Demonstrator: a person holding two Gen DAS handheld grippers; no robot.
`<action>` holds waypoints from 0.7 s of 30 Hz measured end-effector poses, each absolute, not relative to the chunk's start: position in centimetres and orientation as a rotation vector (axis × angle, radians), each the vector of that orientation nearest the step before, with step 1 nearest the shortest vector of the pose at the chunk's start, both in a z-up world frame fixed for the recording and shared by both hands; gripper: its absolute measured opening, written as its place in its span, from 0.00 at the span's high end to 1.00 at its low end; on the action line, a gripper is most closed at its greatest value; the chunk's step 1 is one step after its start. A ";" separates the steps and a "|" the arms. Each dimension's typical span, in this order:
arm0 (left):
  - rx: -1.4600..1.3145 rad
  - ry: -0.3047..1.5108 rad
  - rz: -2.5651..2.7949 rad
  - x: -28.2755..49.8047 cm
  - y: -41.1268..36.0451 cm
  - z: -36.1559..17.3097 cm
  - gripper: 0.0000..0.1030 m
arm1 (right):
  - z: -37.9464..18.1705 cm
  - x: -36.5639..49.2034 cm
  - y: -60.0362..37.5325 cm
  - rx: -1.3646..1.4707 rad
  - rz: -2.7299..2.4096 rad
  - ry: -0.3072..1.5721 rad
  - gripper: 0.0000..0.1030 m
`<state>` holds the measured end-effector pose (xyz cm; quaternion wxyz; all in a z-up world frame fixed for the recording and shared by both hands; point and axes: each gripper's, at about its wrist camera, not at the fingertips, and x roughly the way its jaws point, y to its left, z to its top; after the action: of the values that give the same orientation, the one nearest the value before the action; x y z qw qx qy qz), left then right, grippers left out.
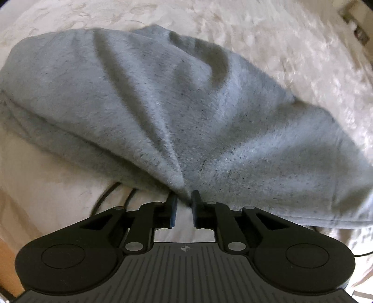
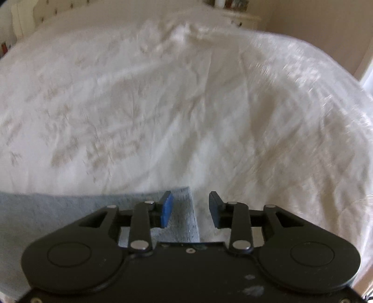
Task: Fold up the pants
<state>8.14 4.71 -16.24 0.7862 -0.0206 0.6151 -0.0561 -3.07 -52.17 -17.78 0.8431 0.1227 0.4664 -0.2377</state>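
The grey pants lie bunched on the white bed cover, their folds running together into a narrow tip at my left gripper. That tip sits between the fingertips, but the blue pads stand apart with white cover showing between them, so the gripper is open. In the right wrist view a flat corner of the pants lies at the lower left. My right gripper hangs open over that corner's straight right edge, its left finger over the cloth and its right finger over bare bed cover.
A thin black cable curls on the cover just left of my left gripper. Wood shows at the lower left. A pale headboard and a nightstand stand beyond the bed.
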 end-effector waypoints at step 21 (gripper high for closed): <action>0.023 1.196 -0.169 14.6 19.1 -10.7 0.17 | -8.3 0.9 -20.4 0.199 0.184 0.868 0.52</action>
<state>14.63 19.10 -10.72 0.8230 0.0107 0.5624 -0.0795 0.89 -20.40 -8.28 0.8985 0.0961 0.4191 0.0889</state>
